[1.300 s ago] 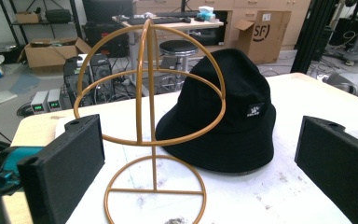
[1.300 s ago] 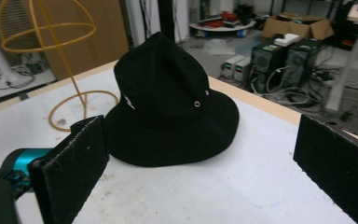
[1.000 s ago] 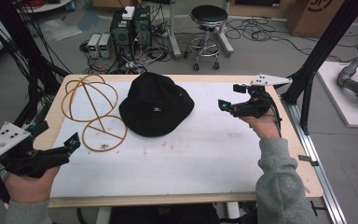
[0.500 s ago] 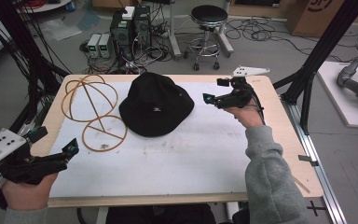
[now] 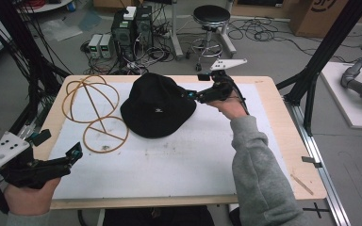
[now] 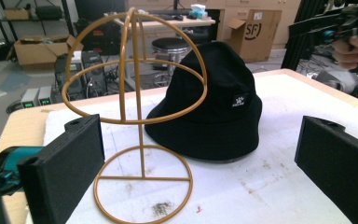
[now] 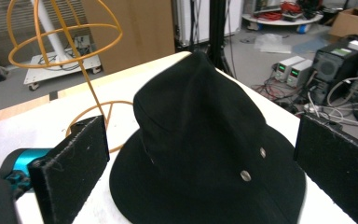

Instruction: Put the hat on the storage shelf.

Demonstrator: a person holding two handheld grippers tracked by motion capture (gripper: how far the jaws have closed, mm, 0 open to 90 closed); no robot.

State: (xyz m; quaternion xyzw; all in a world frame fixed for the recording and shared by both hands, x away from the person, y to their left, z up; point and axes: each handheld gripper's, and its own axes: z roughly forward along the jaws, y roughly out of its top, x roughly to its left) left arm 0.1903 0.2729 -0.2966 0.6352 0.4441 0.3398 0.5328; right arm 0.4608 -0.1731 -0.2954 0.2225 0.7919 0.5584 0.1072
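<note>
High view has the black bucket hat [image 5: 158,106] sitting brim-down at about 12 o'clock on the white surface [image 5: 179,160], just beside the gold wire hat stand [image 5: 94,113] at 10 o'clock. The right gripper [image 5: 192,95] hovers at the hat's 3 o'clock edge, jaws spread wide and empty; the left gripper [image 5: 59,153] waits at 8 o'clock, jaws likewise parted. I'd say the grab calls for pinching the soft brim or crown side squarely, as loose fabric may slip or drag.

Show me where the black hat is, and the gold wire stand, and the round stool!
black hat [image 5: 158,106]: high view, on the crown just above the small white label.
gold wire stand [image 6: 140,121]: left gripper view, on its upright middle rod.
round stool [image 5: 209,14]: high view, on the dark seat.
</note>
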